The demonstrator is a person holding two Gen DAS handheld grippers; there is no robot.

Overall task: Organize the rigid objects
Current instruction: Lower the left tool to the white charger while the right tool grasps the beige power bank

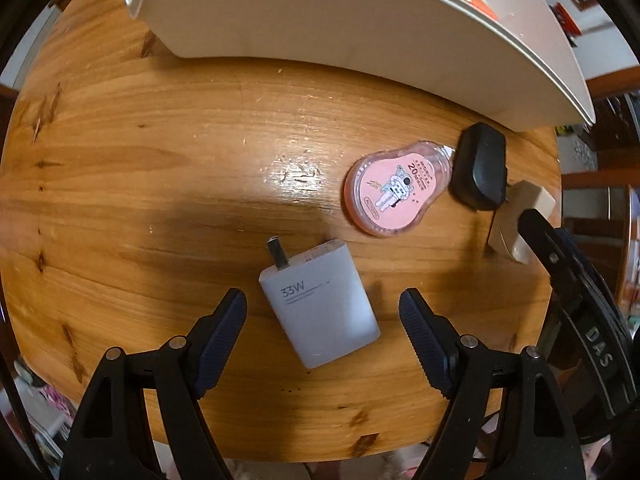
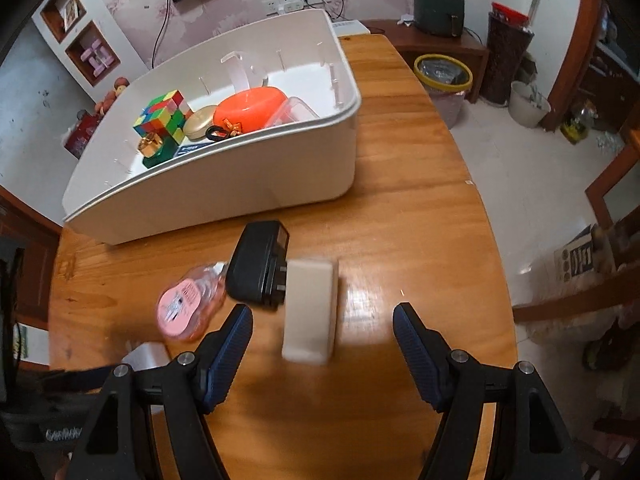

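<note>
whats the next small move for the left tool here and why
Probably lower the left tool a little more and close on the white 33W charger. Its jaws are open and the charger lies flat on the wooden table between them, with no pad touching it. The white bin behind already holds other items, so the charger likely goes there next.

The left gripper [image 1: 322, 312] hangs over the wooden table [image 1: 160, 168], jaws apart around a white charger [image 1: 320, 308]; a pink case [image 1: 390, 188] touches a black adapter [image 1: 480, 168].
</note>
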